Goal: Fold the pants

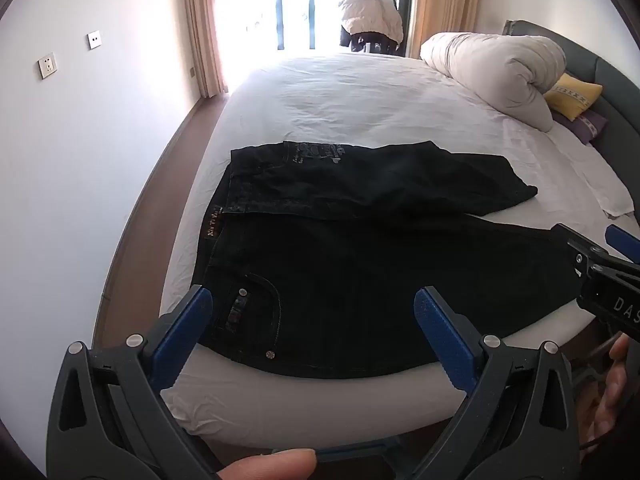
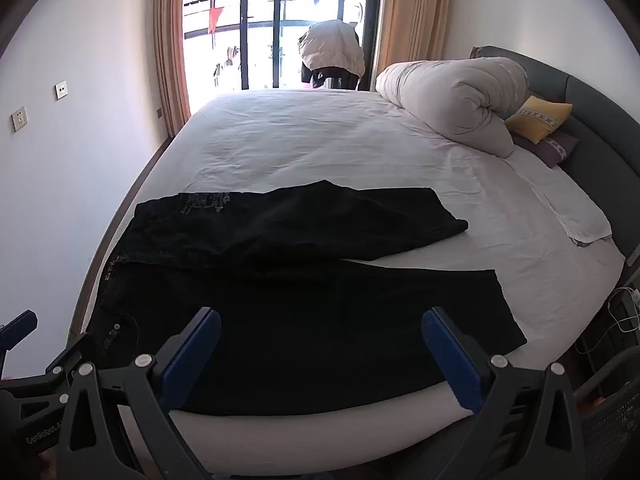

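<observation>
Black jeans [image 1: 360,272] lie spread on the near part of the white bed [image 1: 360,96], waistband to the left, both legs reaching right, the far leg lying partly over the near one. My left gripper [image 1: 312,300] hangs open above the waist and pocket area, nothing between its blue pads. The right gripper [image 2: 320,324] is open too, over the near leg of the jeans [image 2: 304,320]. In the left wrist view the right gripper [image 1: 612,264] shows at the right edge. The left gripper [image 2: 24,344] shows at the left edge of the right wrist view.
A rolled cream duvet [image 1: 496,72] and a yellow pillow [image 1: 574,94] lie at the head of the bed on the right. A folded white cloth [image 2: 576,216] rests near the right edge. A white wall [image 1: 80,140] stands left, a window with curtains beyond.
</observation>
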